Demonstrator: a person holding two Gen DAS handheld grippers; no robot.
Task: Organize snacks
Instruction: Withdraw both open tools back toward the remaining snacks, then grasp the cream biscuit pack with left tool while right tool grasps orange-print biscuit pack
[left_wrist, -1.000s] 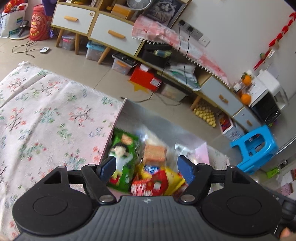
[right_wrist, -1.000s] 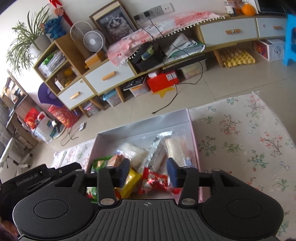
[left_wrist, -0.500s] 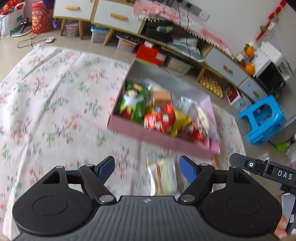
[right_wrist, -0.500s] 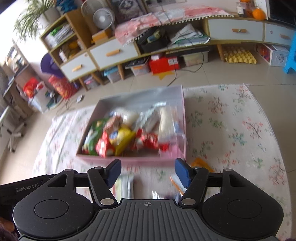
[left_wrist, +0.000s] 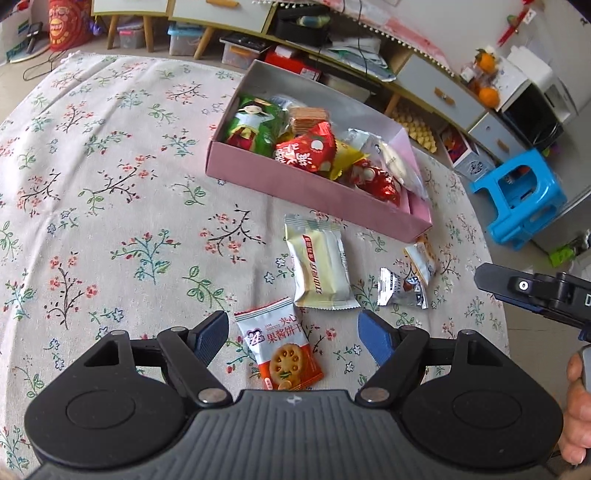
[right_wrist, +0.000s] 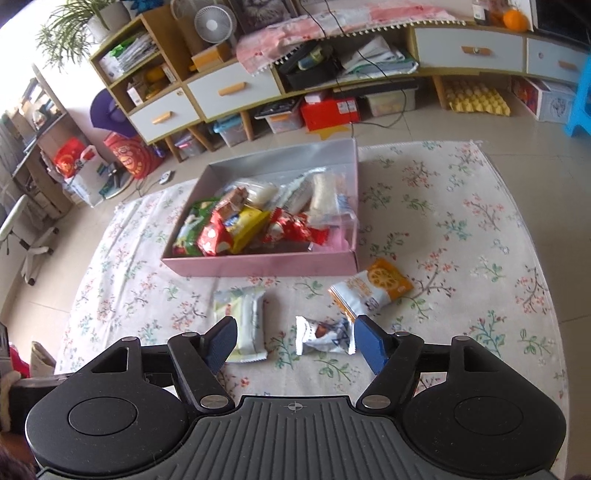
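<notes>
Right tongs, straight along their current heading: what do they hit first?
Most likely the small silver snack packet lying on the floral cloth, just ahead between the opening right tongs, nothing gripped. Depth is unclear; slightly off line, they would meet the cloth itself.

cloth (left_wrist: 110, 184): matt, floral | wrappers (left_wrist: 319, 266): glossy plastic | box (left_wrist: 295, 184): matt card

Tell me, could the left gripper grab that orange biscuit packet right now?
Probably yes. The biscuit packet lies flat on the cloth between the left gripper's open jaws, with nothing on it or in the way.
</notes>
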